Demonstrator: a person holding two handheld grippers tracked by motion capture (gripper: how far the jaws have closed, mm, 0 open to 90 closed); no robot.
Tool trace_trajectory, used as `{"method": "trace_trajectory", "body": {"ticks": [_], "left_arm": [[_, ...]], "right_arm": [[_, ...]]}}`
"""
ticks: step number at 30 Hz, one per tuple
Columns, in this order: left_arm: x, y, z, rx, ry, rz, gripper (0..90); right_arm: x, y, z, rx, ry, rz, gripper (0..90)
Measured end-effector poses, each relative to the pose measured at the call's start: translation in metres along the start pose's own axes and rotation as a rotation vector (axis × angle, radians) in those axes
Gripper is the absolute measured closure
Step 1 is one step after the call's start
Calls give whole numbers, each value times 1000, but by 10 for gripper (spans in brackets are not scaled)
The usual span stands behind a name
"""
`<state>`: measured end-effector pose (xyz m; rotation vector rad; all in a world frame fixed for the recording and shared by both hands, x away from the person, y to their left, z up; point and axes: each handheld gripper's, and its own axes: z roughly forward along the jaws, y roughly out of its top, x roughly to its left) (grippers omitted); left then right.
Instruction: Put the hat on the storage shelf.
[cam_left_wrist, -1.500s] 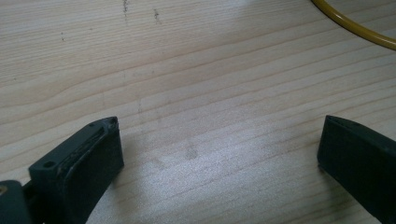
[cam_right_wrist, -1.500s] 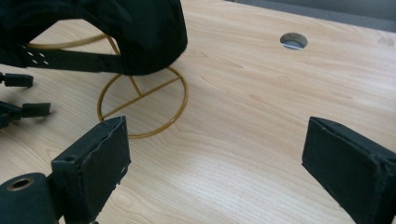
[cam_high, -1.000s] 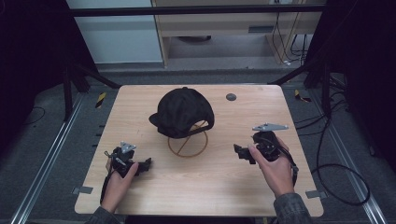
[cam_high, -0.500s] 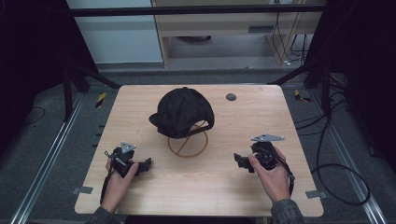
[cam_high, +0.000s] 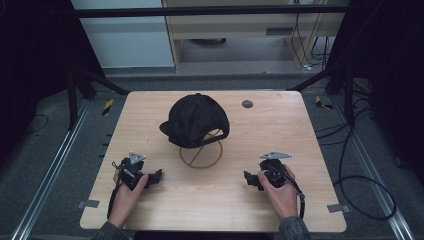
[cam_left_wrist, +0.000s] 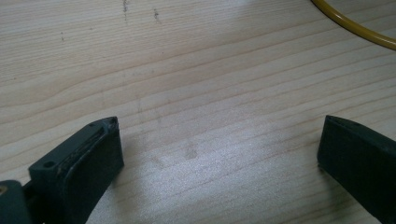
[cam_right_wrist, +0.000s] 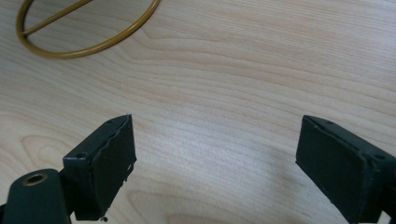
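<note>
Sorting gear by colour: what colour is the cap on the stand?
The cap is plain black, seen best in the high view.

Black cap perched on a yellow wire stand (mid-table).

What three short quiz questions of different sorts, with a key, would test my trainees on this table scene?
1. True or false: the black cap sits on the wire stand.
2. Which is open: A left gripper alone, B right gripper alone, C both?
3. Fill in: the small dark disc lies on the ___.

Key: 1 true; 2 C, with bare wood between each pair of jaws; 3 table.
</note>
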<state>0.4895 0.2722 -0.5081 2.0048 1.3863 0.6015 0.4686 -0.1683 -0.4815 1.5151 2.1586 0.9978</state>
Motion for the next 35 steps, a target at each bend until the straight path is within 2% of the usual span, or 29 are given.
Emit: {"method": "trace_trajectory", "body": {"ticks": [9,18,22,25,35], "left_arm": [[0,0,0,0,0,0,0],[0,0,0,0,0,-1,0],[0,0,0,0,-1,-1,0],[0,0,0,0,-2,-1,0],[0,0,1,-2,-3,1,0]], "right_arm": [[5,0,21,-10,-13,30,120],[8,-3,30,-19,-40,26,103],[13,-6,33,-47,-73,6,73],[21,-8,38,-46,-132,-57,55],[23,-9,38,-44,-125,-65,50]]}}
